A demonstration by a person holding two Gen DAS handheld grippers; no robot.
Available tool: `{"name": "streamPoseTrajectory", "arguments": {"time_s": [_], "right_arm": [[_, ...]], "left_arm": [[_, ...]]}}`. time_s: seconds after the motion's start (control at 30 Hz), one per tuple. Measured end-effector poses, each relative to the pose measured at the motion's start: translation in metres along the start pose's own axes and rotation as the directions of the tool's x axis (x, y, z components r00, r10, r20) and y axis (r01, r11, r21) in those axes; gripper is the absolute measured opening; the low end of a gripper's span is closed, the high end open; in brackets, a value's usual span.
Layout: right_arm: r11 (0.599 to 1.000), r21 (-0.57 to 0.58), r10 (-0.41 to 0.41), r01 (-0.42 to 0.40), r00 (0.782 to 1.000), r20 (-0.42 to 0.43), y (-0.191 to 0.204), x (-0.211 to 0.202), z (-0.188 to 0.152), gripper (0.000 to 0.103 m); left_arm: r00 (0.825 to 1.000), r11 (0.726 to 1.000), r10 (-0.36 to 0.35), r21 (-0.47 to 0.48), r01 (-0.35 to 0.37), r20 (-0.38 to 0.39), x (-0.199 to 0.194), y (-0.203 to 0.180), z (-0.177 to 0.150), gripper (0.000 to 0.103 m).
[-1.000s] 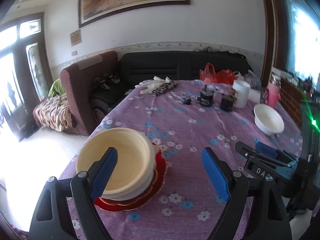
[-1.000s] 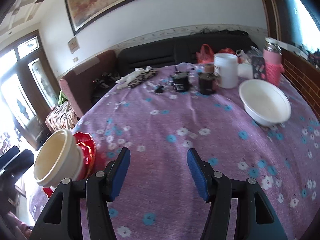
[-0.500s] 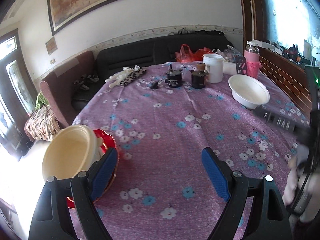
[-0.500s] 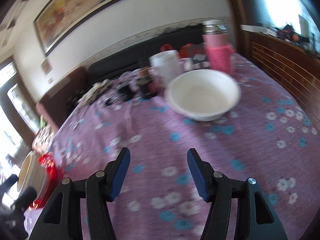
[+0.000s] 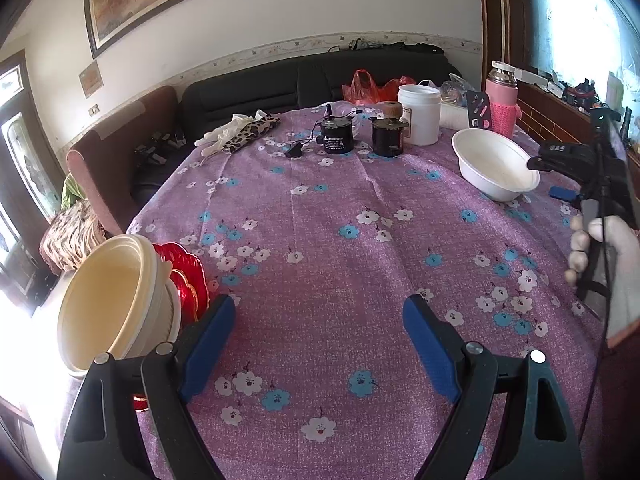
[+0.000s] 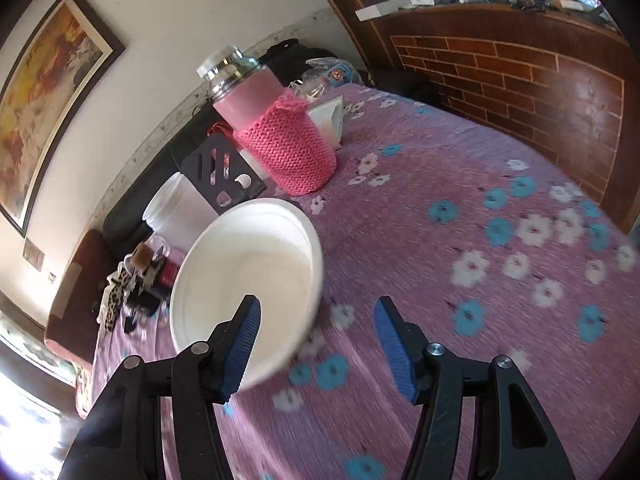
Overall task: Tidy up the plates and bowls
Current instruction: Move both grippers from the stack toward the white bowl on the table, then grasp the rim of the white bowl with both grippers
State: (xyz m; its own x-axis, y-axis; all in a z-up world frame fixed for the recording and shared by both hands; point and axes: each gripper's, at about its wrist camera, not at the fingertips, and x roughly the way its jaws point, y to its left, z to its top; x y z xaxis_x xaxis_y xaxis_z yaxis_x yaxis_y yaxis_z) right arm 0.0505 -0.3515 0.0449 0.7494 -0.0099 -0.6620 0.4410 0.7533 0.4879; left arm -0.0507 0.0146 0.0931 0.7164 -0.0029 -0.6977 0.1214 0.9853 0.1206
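Observation:
A stack of cream bowls (image 5: 108,300) sits on a red plate (image 5: 188,276) at the table's near left edge. My left gripper (image 5: 320,320) is open just to the right of that stack, with only the tablecloth between its fingers. A single white bowl (image 6: 248,264) stands at the far right of the table (image 5: 320,220), also seen as the white bowl (image 5: 496,164) in the left wrist view. My right gripper (image 6: 318,312) is open and rolled to one side. Its left finger hangs over the bowl's inside, its right finger stays outside, and the near rim lies between them untouched.
Behind the white bowl stand a pink flask in a knitted sleeve (image 6: 280,136), a white jar (image 5: 419,114) and two black motors (image 5: 336,136). A brick-pattern wall (image 6: 520,80) borders the table's right side. Gloves and a leopard cloth (image 5: 244,132) lie at the back left.
My right gripper swept right across the table and rolled, ending at the white bowl. My left gripper came off the cream stack, which now sits at its left.

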Motion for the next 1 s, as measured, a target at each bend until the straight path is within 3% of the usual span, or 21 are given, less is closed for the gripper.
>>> {"name": "streamPoseTrajectory", "arguments": {"time_s": [0.2,0.27,0.33,0.47,0.53,0.63,0.67,0.7,0.73,0.77,0.87,1.0], "right_arm": [[0.999,0.012,0.053,-0.052,0.998,-0.032,0.000,0.036,-0.006,0.060],[0.997,-0.009,0.072,-0.072,0.995,-0.067,0.000,0.046,-0.007,0.026],[0.994,0.006,0.113,-0.113,0.989,-0.099,-0.004,0.052,-0.007,0.013],[0.973,0.055,0.231,-0.225,0.957,-0.173,-0.004,0.056,-0.008,0.009],[0.958,0.054,0.287,-0.283,0.929,-0.232,0.004,0.055,-0.011,0.009],[0.927,0.018,0.351,-0.374,0.853,-0.387,0.030,0.061,-0.025,0.009],[0.920,-0.003,0.352,-0.391,0.831,-0.431,0.038,0.063,-0.031,0.009],[0.906,-0.035,0.349,-0.423,0.790,-0.504,0.051,0.068,-0.041,0.010],[0.897,-0.060,0.338,-0.437,0.769,-0.543,0.059,0.071,-0.049,0.010],[0.898,-0.123,0.292,-0.422,0.781,-0.552,0.069,0.071,-0.057,0.010],[0.891,-0.289,0.176,-0.350,0.853,-0.491,0.089,0.062,-0.067,0.012],[0.884,-0.325,0.170,-0.336,0.878,-0.447,0.093,0.051,-0.068,0.024]], "left_arm": [[0.999,0.998,-0.040,-0.053,0.041,0.010,0.004,0.009,0.008,0.085],[0.998,0.995,-0.064,-0.071,0.065,0.012,0.008,0.010,0.015,0.085],[0.993,0.988,-0.118,-0.101,0.116,-0.009,0.016,0.010,0.022,0.085],[0.967,0.951,-0.246,-0.210,0.228,-0.066,0.038,0.016,0.039,0.085],[0.959,0.938,-0.273,-0.244,0.248,-0.074,0.047,0.018,0.045,0.085],[0.958,0.930,-0.275,-0.275,0.243,-0.083,0.061,0.020,0.051,0.085],[0.959,0.930,-0.270,-0.280,0.237,-0.089,0.066,0.021,0.052,0.085],[0.959,0.930,-0.267,-0.284,0.231,-0.095,0.070,0.020,0.053,0.085],[0.959,0.930,-0.267,-0.287,0.229,-0.101,0.075,0.020,0.054,0.085],[0.958,0.931,-0.266,-0.287,0.227,-0.106,0.080,0.019,0.055,0.085],[0.963,0.940,-0.240,-0.278,0.198,-0.125,0.096,0.016,0.057,0.085],[0.956,0.939,-0.250,-0.279,0.201,-0.153,0.117,0.006,0.063,0.085]]}}
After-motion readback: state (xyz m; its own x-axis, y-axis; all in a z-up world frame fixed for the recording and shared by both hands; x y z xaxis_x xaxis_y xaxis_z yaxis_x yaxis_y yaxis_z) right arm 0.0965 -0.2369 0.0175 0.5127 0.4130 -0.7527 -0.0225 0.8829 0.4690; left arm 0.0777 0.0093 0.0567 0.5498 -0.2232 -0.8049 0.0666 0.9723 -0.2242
